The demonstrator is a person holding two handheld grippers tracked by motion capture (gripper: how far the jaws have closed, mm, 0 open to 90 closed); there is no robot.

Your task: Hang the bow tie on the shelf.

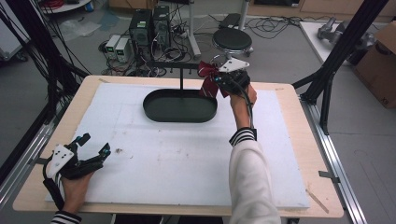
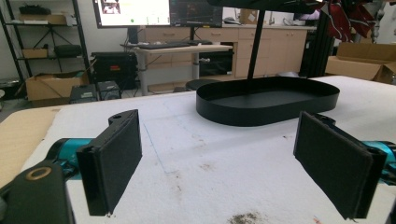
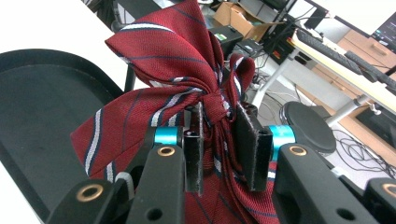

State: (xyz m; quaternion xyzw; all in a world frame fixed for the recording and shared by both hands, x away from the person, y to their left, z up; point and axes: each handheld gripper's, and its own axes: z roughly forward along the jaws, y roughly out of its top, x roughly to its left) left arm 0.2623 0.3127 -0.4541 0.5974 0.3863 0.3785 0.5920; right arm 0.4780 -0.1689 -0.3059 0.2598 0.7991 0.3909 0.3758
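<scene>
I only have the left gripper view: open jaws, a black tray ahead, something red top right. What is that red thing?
Observer: A striped red tie, bunched, with the right gripper shut on it.
Operator: Is it over the tray?
Observer: In the high view it hangs by the tray's far right end, near the black stand.
Operator: And where's my left gripper?
Observer: The left gripper is open, low at the near left of the white mat, in the person's hand.

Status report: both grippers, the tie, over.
Right gripper shut on tie, raised beside stand. Left gripper open, on table. Tray empty. Nothing in the way.
</scene>
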